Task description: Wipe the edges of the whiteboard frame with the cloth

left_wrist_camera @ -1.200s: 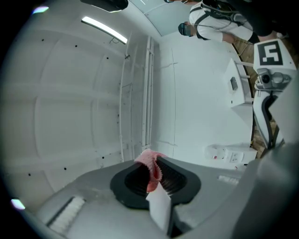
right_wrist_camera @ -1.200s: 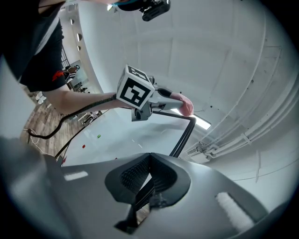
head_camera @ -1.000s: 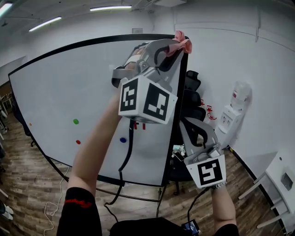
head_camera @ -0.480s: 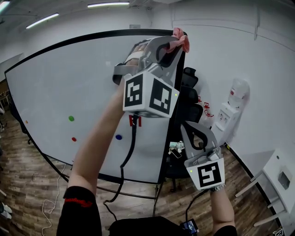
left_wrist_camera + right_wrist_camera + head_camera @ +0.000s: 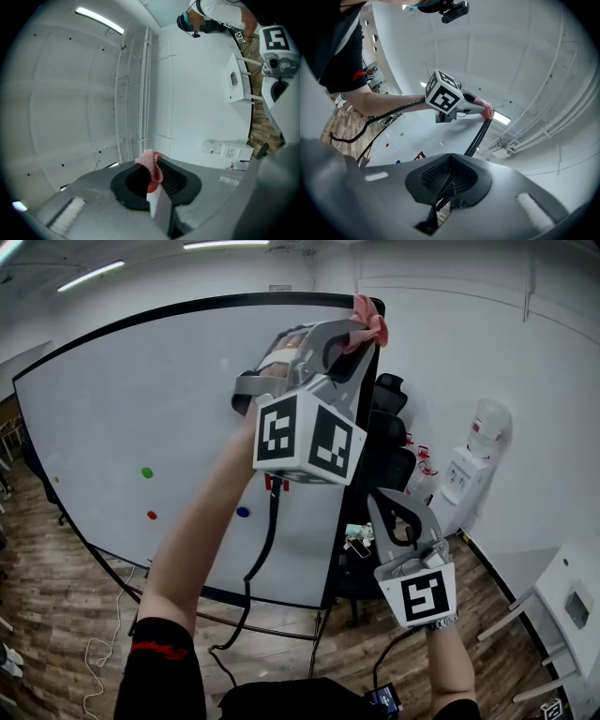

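Observation:
A big whiteboard (image 5: 141, 409) with a black frame (image 5: 361, 427) stands on a wheeled stand. My left gripper (image 5: 361, 329) is raised to the frame's top right corner, shut on a pink cloth (image 5: 368, 320) that touches the corner. In the left gripper view the cloth (image 5: 151, 165) is pinched between the closed jaws. My right gripper (image 5: 394, 512) hangs lower, to the right of the board's right edge, jaws shut and holding nothing. The right gripper view shows the cloth (image 5: 487, 110) at the frame (image 5: 477, 136) from below.
Black office chairs (image 5: 386, 442) stand behind the board's right edge. A water dispenser (image 5: 473, 460) is against the right wall, a white table (image 5: 572, 601) at far right. Coloured magnets (image 5: 146, 472) dot the board. A cable (image 5: 267, 549) hangs from the left gripper.
The left gripper with the cloth has stayed at the top right corner, shifting only slightly. The right gripper has barely moved.

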`<state>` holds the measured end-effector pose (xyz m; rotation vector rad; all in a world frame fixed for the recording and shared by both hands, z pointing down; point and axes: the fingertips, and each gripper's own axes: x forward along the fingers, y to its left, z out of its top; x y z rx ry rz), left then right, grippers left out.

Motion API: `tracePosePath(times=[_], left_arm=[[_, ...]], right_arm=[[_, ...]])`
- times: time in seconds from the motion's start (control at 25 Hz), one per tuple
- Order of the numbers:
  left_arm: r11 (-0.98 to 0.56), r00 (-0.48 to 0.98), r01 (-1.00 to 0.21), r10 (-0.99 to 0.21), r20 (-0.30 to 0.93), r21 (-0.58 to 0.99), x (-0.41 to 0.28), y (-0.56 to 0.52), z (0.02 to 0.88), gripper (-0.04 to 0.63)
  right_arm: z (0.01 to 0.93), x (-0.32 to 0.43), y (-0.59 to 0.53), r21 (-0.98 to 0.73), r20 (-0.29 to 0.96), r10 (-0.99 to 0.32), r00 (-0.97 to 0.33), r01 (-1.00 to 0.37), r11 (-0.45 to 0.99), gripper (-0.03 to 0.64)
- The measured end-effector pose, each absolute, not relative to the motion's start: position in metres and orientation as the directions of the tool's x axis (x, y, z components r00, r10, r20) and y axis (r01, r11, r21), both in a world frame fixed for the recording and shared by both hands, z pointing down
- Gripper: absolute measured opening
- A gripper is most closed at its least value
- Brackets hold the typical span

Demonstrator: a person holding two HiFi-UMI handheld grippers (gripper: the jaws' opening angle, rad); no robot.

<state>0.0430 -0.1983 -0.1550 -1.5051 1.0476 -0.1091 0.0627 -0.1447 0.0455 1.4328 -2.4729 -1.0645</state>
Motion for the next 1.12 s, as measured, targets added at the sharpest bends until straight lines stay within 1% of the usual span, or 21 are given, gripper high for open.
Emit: tracePosePath(times=[0.44,1.12], left_arm=[[0.154,0.581,-0.505,-0.667,-0.466,-0.849,0.042,-0.200,-0.138,0.038],[0.123,0.577,-0.480,-0.702,-0.418,-0.869,0.045,-0.206,-0.113,0.037]], right_arm=[[0.053,0.063,-0.138,0.604,-0.242,-0.792,-0.560,-0.726,0.329,0.002],[0.067,0.065,-0.128,0.604,-0.209,-0.801,-0.561,-0.719,0.345,0.002]])
